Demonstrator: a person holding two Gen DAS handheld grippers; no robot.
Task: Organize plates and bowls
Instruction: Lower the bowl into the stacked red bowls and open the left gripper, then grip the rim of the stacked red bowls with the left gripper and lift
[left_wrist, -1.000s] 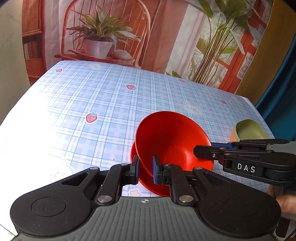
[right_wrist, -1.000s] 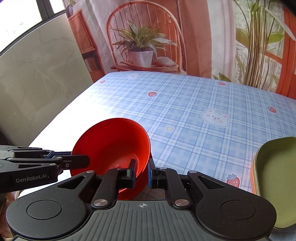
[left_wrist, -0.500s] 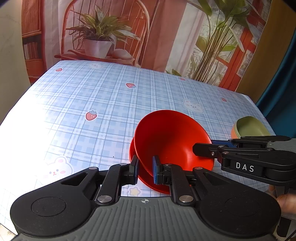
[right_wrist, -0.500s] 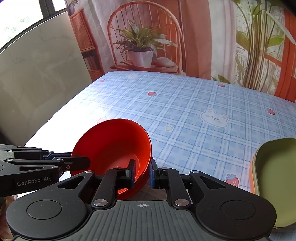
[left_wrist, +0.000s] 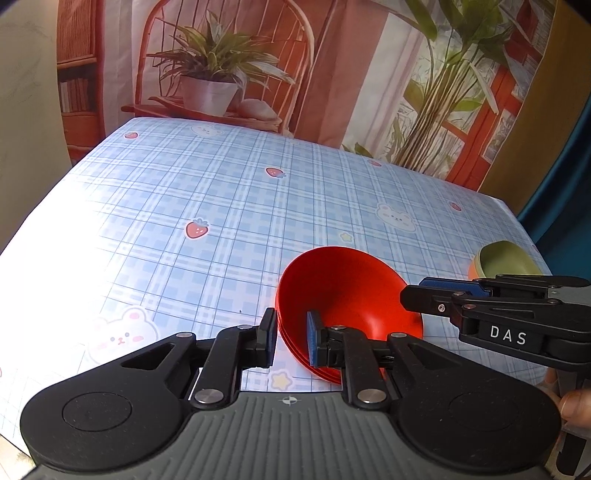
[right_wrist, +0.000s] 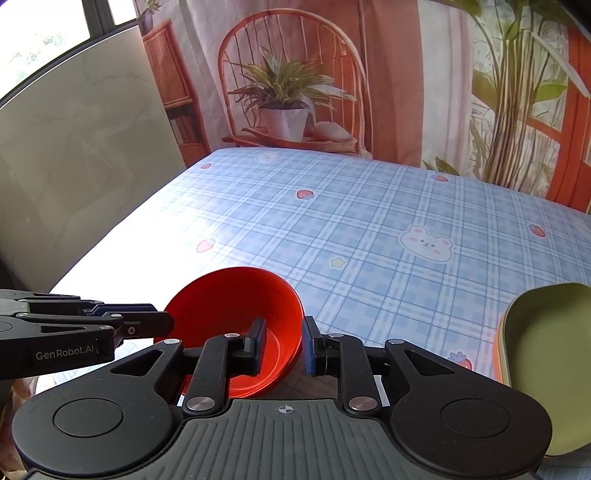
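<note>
While you hold both hands steady, the change is at the rim of the red bowl (left_wrist: 351, 295), so take it view by view.

From the left wrist, your left tongs (left_wrist: 291, 332) straddle the bowl's near rim, black pad outside and blue pad inside. They have just been opening, and a sliver of daylight now shows between the outer pad and the rim, so they stand slightly open and press on nothing. A moment ago the bowl was tipped up on edge above the others. Now it sits lower and nested in the red stack on the checked surface (left_wrist: 221, 203). Your right tongs (left_wrist: 424, 291) reach in from the right, their tips at the bowl's far rim.

From the right wrist, the right tongs (right_wrist: 282, 345) tell the same story. Their jaws have just been parting, one finger inside the red bowl (right_wrist: 236, 302) and the blue pad clear of it outside, so they too are open and loose on the rim. The left tongs (right_wrist: 162, 317) come in at the bowl's left side. The green dish (right_wrist: 543, 350) lies well apart at the right edge (on something orange, by the look of its rim).

Judging by this, the bowl is delivered and the release is all but done. You should be able to draw both tongs back off the rim without dragging the stack.
</note>
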